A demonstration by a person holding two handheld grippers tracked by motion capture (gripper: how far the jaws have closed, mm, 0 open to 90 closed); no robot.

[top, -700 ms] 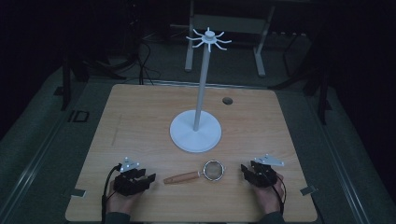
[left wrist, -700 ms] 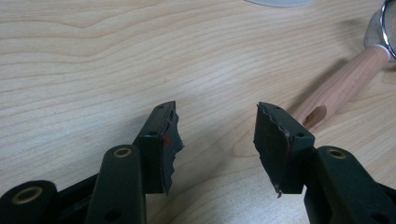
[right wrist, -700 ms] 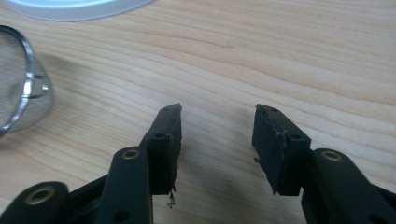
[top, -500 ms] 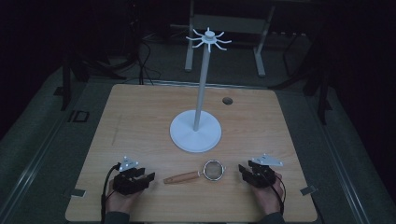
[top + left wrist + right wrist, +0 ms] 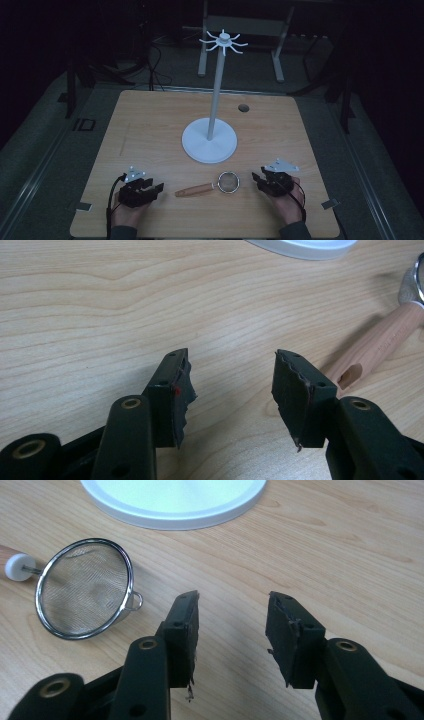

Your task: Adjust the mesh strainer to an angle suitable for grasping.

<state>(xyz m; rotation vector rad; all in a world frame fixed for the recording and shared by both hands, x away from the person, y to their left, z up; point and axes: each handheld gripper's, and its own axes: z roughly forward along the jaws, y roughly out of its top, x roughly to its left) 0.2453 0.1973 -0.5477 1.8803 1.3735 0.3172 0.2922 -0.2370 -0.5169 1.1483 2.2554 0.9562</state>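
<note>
So far nothing is picked up. The strainer [image 5: 210, 186] lies flat on the table [image 5: 150, 130], near the edge at 6 o'clock, between the two grippers. The left gripper [image 5: 150, 188] sits by the handle end and its jaws are wide with nothing in them. The right gripper [image 5: 261, 181] sits by the mesh end, and its jaws are wide and bare too.

The strainer's long line runs from 9 o'clock to 3 o'clock, tipped up a little at the 3 o'clock end. The wooden handle [image 5: 375, 347] points to 9 o'clock. The round mesh bowl [image 5: 84, 594] is at the 3 o'clock end, with a small wire loop [image 5: 135, 601] on its rim.

I think this is the start, the reach before the grab. The white stand [image 5: 210, 142] with hooks on top waits at 12 o'clock from the strainer. Next, one gripper likely has to slide in, get its jaws on both sides of the handle or rim, and squeeze. Then it may lift the strainer up to a hook.
</note>
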